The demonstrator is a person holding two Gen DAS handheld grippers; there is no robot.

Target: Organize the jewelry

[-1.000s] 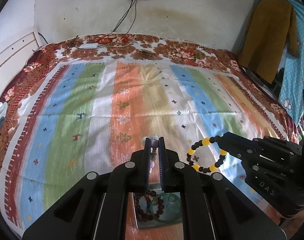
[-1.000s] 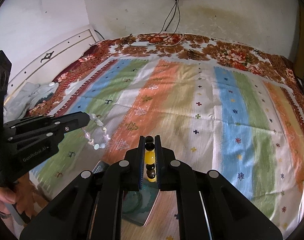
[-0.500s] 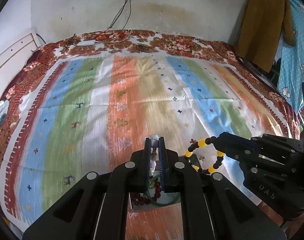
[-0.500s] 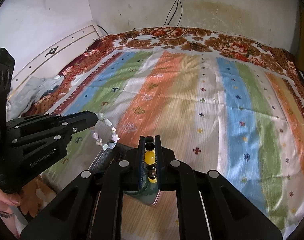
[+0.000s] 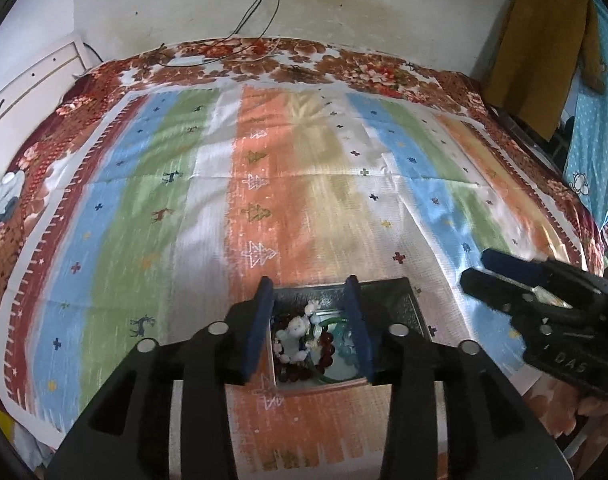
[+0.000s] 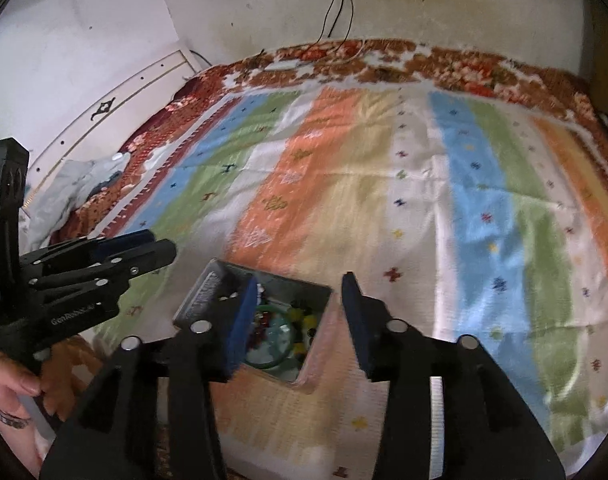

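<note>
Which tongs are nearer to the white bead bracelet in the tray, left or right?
Left. The left tongs hang open right above the white bead bracelet; the right tongs are open over the tray's other side.

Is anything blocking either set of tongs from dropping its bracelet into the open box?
Nothing visible does. Both the left tongs and right tongs have just been opening with nothing between their pads, and the pale bracelet and yellow-and-black bracelet already lie in the box.

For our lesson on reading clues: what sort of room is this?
Most likely a bedroom: a bed under a striped bedspread, a white headboard at its side, and clothes hanging by the wall.
</note>
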